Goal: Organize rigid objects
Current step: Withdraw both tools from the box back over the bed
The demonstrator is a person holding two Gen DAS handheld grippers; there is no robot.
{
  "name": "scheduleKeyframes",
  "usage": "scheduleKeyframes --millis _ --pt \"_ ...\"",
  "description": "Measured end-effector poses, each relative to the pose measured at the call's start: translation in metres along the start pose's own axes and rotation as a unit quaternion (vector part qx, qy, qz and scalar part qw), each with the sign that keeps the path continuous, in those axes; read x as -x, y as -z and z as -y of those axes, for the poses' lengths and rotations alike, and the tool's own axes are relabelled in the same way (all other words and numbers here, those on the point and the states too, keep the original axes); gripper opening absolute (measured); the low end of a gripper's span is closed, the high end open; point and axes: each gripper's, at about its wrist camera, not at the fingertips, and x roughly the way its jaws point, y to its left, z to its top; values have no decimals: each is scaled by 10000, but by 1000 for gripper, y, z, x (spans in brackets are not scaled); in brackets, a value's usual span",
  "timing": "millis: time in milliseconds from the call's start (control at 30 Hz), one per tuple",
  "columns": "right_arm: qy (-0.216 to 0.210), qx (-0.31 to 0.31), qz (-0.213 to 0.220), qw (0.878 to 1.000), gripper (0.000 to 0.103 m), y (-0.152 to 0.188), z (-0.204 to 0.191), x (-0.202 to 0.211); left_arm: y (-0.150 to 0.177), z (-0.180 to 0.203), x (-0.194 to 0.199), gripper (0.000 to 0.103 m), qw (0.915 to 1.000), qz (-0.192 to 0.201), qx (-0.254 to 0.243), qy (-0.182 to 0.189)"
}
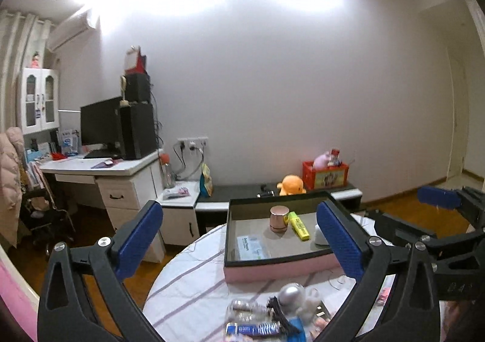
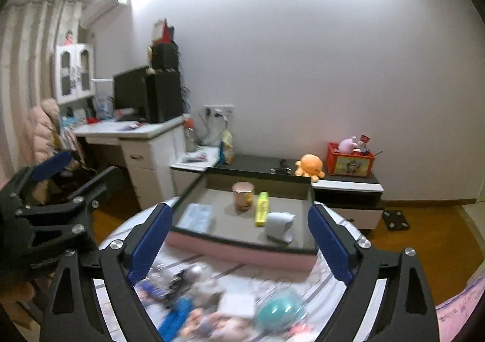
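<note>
On round striped table: pink-walled tray; white desk behind.

Near pile of small items blurred in right view, white object half hidden behind hand-held gripper pad

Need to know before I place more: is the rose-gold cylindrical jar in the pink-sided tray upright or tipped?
Upright. The rose-gold cylindrical jar stands on its flat base on the pink-sided tray floor, beside the lying yellow highlighter.
</note>
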Motion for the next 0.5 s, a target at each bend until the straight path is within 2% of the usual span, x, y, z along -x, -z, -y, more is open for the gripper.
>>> scheduleKeyframes --millis 167,333,400,500 --pt "237 120 295 9992 93 16 -16 39 12 -1 42 103 10000 9 -27 -75" --pt "175 -14 539 9984 93 38 -22 71 22 2 76 103 9999 140 12 -79" --pt "354 33 687 9970 103 47 -25 81 29 5 87 103 9997 185 -105 -142" --pt "450 5 799 9958 103 61 -26 89 39 6 94 103 9996 188 -122 -159"
